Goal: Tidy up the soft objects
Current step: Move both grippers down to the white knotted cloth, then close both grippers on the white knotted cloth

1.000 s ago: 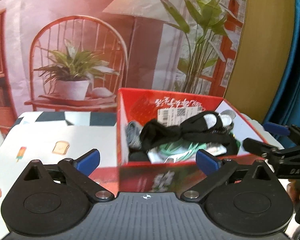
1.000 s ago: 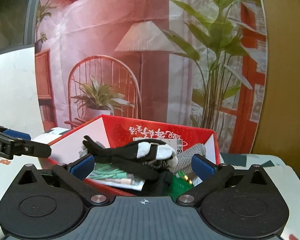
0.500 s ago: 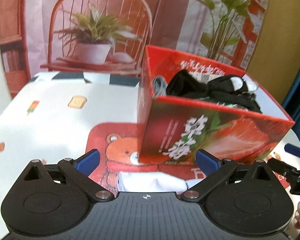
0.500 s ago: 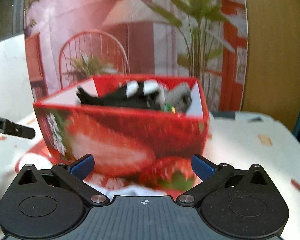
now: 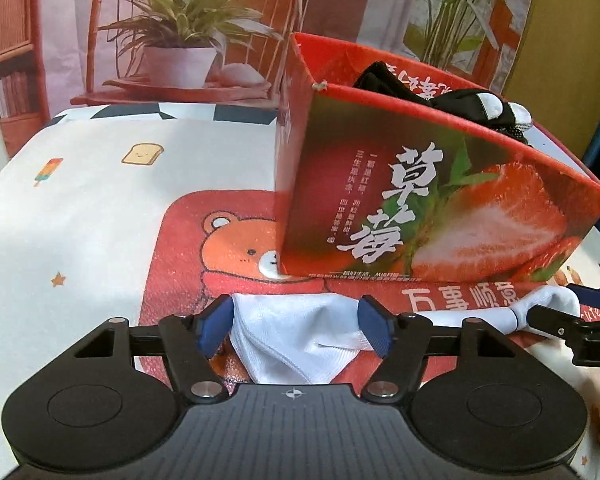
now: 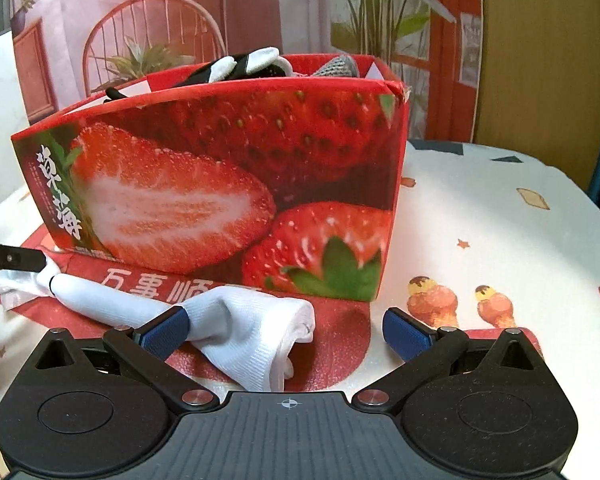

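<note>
White sock (image 5: 300, 332): lies flat on the red bear mat (image 5: 180, 280) on the counter, just in front of the strawberry box (image 5: 420, 200), its long axis running crosswise between both tools. Left hand-held gripper (image 5: 296, 328): jaws have just been closing, one sock end between them, blue pads at the cloth's edges, firm pinch not certain. Right hand-held gripper (image 6: 286, 332): jaws wide, the other sock end (image 6: 256, 328) lying beside its left pad, nothing clamped. Box already holds dark gloves (image 6: 240, 66).
</note>
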A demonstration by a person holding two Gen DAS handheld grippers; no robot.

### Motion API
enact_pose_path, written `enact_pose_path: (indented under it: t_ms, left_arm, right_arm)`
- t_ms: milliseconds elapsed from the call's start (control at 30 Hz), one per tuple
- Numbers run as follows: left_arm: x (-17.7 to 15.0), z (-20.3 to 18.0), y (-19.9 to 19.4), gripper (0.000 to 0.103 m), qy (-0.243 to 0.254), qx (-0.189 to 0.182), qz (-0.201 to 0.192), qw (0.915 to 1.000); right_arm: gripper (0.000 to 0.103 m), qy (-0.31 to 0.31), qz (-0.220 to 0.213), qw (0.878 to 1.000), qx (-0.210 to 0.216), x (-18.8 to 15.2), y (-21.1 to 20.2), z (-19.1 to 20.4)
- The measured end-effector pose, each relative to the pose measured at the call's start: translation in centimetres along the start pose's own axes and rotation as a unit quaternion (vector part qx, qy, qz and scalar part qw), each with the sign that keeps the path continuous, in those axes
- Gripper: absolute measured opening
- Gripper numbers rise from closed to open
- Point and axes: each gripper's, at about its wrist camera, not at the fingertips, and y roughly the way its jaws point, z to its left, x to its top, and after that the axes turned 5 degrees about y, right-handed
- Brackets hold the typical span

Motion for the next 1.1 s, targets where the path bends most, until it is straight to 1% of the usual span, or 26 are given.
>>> enact_pose_path:
  t_ms: [100, 233, 333, 467, 600, 667, 700, 767, 867, 933, 1100]
  left_arm:
    - [-0.4, 0.1, -0.1, 0.071, -0.01, -0.002, 0.001, 0.9999]
    - [-1.2, -0.2, -0.3, 0.071, -0.009, -0.01, 0.002, 0.9999]
    - [-2.0, -0.6, -0.9, 0.071, 0.005, -0.013, -0.005, 0.9999]
    - [-2.7, -1.2, -1.3, 0.071, 0.026, -0.008, -0.01, 0.9996]
    - [-2.7, -1.1, -1.3, 0.071, 0.024, -0.01, -0.011, 0.9996]
    - [-2.8, -1.2, -1.3, 0.071, 0.023, -0.01, -0.013, 0.9996]
    - [-2.8, -1.1, -1.3, 0.071, 0.022, -0.011, -0.014, 0.9996]
    - [-2.8, -1.0, -1.3, 0.071, 0.02, -0.012, -0.016, 0.9996]
    - [-2.8, -0.8, -1.3, 0.071, 0.017, -0.013, -0.015, 0.9997]
    - [-2.7, -0.7, -1.2, 0.071, 0.014, -0.014, -0.014, 0.9997]
    - [-2.6, -0.7, -1.3, 0.071, 0.012, -0.016, -0.014, 0.9997]
  right_arm:
    - [0.103, 0.004, 0.018, 1.0, 0.005, -0.1, 0.5, -0.2]
    - [0.103, -0.012, 0.024, 1.0, -0.007, -0.3, 0.9, 0.4]
    - [0.103, -0.031, 0.028, 0.999, -0.021, -0.3, 1.3, 1.1]
    - [0.103, -0.03, 0.027, 0.999, -0.018, -0.4, 1.2, 1.1]
    - [0.103, -0.025, 0.026, 0.999, -0.013, -0.3, 1.1, 0.9]
    - [0.103, -0.013, 0.021, 1.0, 0.005, -0.3, 0.7, 0.3]
    - [0.103, 0.0, 0.016, 1.0, 0.021, -0.3, 0.5, -0.1]
    - [0.103, 0.024, 0.005, 0.999, 0.039, -0.1, 0.1, -1.1]
    - [0.103, 0.083, -0.02, 0.996, 0.041, 0.1, -0.7, -2.8]
    - [0.102, 0.115, -0.024, 0.992, 0.044, 0.4, -0.8, -3.8]
    - [0.09, 0.115, -0.009, 0.993, 0.04, 1.2, -0.1, -3.6]
